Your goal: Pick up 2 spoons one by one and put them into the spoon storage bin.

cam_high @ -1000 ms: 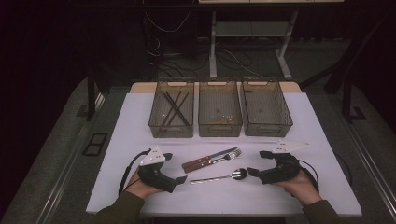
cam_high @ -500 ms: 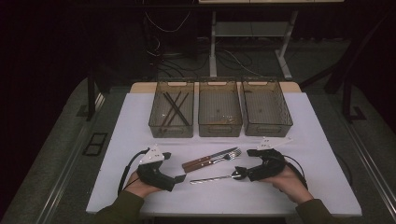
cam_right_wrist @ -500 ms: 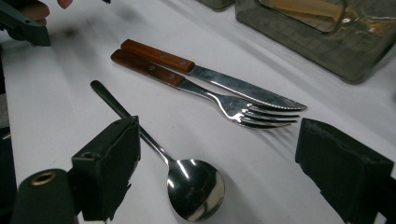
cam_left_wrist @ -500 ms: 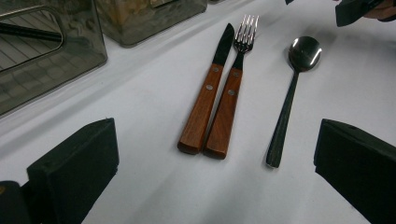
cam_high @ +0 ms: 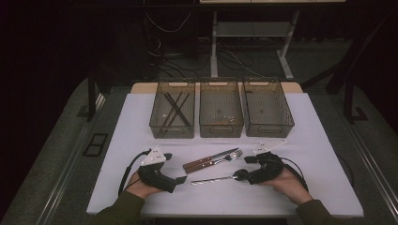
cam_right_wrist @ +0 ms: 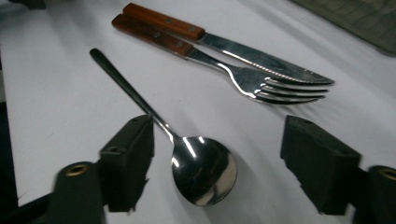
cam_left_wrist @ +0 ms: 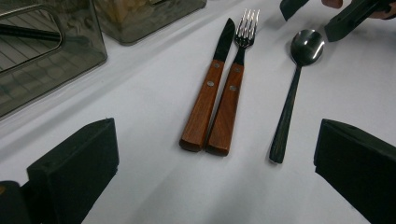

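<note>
A dark-handled metal spoon (cam_high: 213,179) lies on the white table top, its bowl (cam_right_wrist: 203,170) between the open jaws of my right gripper (cam_right_wrist: 219,140), which touch nothing. Just beyond it, a wooden-handled knife (cam_right_wrist: 233,44) and fork (cam_right_wrist: 243,74) lie side by side. My left gripper (cam_high: 174,167) rests at the table's front left, open and empty, pointing at the knife (cam_left_wrist: 210,88), fork (cam_left_wrist: 232,88) and spoon (cam_left_wrist: 293,93). In the high view my right gripper (cam_high: 243,167) sits at the spoon's right end.
Three clear bins stand in a row at the back: the left bin (cam_high: 155,123) holds dark chopsticks (cam_high: 174,108), the middle bin (cam_high: 220,127) some small items, and the right bin (cam_high: 267,126) looks bare. White sheet edges run near both hands.
My right gripper has moved left along the table until its open jaws flank the spoon's bowl. The left gripper and the cutlery have stayed put.
</note>
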The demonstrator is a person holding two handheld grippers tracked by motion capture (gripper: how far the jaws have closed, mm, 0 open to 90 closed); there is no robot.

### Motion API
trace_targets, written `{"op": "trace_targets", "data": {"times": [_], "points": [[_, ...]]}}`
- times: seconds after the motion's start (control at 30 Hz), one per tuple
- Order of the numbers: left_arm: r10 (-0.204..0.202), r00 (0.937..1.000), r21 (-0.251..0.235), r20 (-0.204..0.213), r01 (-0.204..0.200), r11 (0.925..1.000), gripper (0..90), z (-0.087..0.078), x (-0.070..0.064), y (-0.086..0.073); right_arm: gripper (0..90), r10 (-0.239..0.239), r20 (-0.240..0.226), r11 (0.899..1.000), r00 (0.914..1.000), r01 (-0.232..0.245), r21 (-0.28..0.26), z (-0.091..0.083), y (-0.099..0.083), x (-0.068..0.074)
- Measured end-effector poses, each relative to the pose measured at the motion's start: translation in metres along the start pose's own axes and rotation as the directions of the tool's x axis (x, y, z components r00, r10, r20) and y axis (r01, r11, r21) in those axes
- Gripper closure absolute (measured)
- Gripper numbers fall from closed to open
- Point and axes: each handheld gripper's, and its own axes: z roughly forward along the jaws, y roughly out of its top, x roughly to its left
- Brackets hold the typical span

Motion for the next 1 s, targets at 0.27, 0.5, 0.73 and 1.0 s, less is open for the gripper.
{"op": "trace_targets", "data": {"times": [0.27,0.5,0.73,1.0], "points": [[0.002,1.0,0.006,0.003,-0.002,1.0,0.0,0.001,0.0,0.0,42.2,-0.009,-0.016,0.999,0.9998,0.01,0.039,0.005,-0.005,-0.002],[0.0,1.0,0.006,0.004,0.0,1.0,0.0,0.001,-0.001,0.0,49.7,-0.042,-0.028,0.997,0.9987,0.044,0.065,0.008,-0.008,-0.001],[0.0,1.0,0.009,0.006,0.0,1.0,0.0,0.001,-0.001,0.0,58.0,-0.085,-0.012,0.994,0.9963,0.085,0.069,0.006,-0.011,0.001],[-0.01,0.9999,0.003,0.006,0.01,0.9999,0.0,0.001,-0.001,0.0,67.2,-0.123,-0.004,0.989,0.9924,0.123,0.077,0.003,-0.013,0.004]]}}
